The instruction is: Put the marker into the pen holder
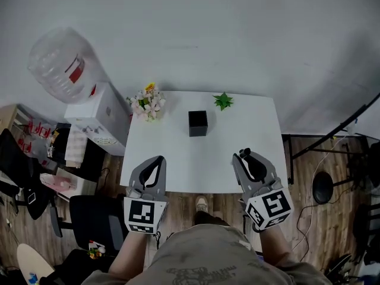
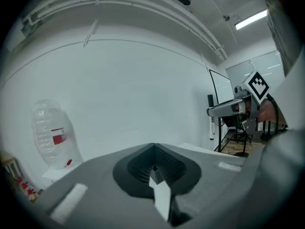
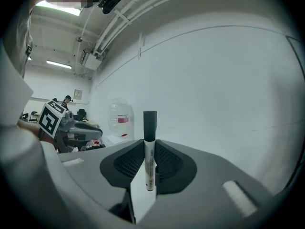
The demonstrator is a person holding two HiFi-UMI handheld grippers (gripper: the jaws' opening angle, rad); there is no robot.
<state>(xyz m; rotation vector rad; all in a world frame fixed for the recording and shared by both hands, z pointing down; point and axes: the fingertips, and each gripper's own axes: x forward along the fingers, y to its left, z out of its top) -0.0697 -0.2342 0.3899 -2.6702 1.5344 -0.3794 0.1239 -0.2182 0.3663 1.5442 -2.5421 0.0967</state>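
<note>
A black cube pen holder [image 1: 198, 123] stands at the middle of the white table [image 1: 178, 165]. My right gripper [image 1: 243, 158] hovers over the table's near right edge, shut on a white marker with a black cap [image 3: 149, 149]. The marker stands upright between the pads, and its cap [image 1: 245, 153] pokes up past the jaws. My left gripper [image 1: 159, 161] is at the near left edge, its jaws closed with nothing between them [image 2: 153, 168]. From the left gripper view the held marker [image 2: 212, 124] hangs below the right gripper [image 2: 237, 108]. Both grippers are well short of the holder.
A small flower bouquet [image 1: 148, 102] sits at the table's far left corner and a green plant [image 1: 223, 101] at the far edge. A water dispenser with a large bottle [image 1: 62, 64] stands left of the table. A black office chair [image 1: 92, 218] and a floor stand [image 1: 323, 186] flank me.
</note>
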